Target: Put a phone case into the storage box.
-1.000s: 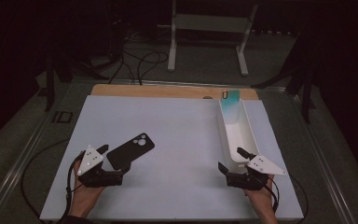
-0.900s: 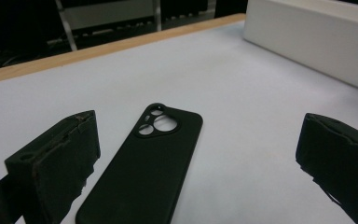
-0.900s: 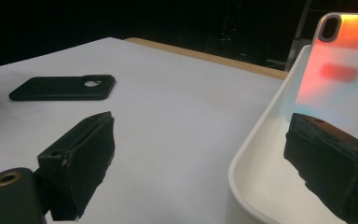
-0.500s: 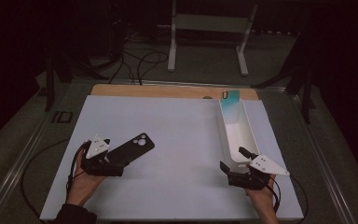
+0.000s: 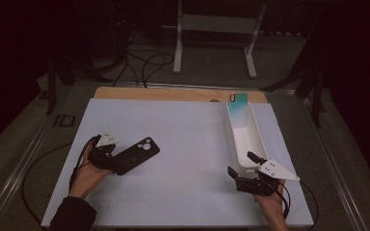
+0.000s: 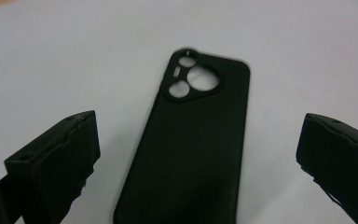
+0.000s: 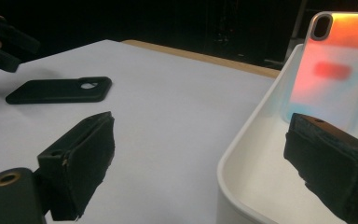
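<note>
Left gripper [image 5: 113, 161] sits at the near end of the black phone case [image 5: 136, 154], jaws spread wide, nothing pinched. In the left gripper view the case [image 6: 193, 144] lies flat on the white table sheet [image 5: 192, 144], camera cutout pointing away from the claw, body running up between the two jaws with clear gap on both sides. The step looks like grabbing the case across its width. To do it well: centre the claw so both pads meet the long edges together, otherwise the case will pivot and skate on the sheet. Keep the pads low, because soft thin walls may buckle if squeezed near the top lip. Close slowly, then lift level. Right gripper [image 5: 245, 171] is also spread and holding nothing, with one jaw over the near rim of the white tray [image 5: 250, 144] and the other outside it; ahead of that claw, a translucent phone case [image 7: 328, 65] stands at the tray's far end. Probable destination is that tray, so keep the right claw off its rim to avoid nudging it.
</note>
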Tool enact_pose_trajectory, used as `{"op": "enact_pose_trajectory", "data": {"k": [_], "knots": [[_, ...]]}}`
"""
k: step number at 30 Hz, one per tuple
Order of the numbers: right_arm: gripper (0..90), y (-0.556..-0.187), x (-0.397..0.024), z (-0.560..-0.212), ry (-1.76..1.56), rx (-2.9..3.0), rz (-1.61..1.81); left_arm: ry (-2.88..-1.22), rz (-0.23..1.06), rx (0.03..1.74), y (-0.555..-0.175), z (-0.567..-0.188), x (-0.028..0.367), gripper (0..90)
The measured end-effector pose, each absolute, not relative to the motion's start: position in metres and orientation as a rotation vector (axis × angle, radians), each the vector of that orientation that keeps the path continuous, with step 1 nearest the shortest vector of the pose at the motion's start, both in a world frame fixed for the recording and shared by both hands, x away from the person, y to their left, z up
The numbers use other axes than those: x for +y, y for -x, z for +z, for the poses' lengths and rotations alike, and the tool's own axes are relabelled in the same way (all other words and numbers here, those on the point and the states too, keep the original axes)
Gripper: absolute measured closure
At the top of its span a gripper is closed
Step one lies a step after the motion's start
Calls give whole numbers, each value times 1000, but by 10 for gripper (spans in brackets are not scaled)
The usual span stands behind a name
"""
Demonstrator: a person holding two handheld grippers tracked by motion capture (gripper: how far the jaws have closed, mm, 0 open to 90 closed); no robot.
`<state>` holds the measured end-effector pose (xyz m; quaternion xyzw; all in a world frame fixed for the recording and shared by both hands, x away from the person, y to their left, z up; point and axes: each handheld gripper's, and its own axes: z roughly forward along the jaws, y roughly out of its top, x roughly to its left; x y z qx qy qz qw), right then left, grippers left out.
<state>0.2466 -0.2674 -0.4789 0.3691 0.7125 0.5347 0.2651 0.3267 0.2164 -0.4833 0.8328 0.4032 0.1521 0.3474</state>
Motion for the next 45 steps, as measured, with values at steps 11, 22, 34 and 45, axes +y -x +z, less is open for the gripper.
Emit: {"op": "enact_pose_trajectory", "data": {"k": [11, 22, 34, 45], "knots": [[85, -247, -267, -480, -997, 1927, 1444, -2268, 304, 1058, -345, -498, 210, 2], [85, -247, -268, -481, -1004, 1927, 1443, -2343, 249, 1080, -354, -514, 206, 2], [85, -247, -268, -482, -1005, 1927, 1433, -2408, 232, 1062, -353, -517, 203, 43], [86, -247, -267, -482, -1003, 1929, 1429, -2451, 234, 1062, -348, -514, 198, 120]]}}
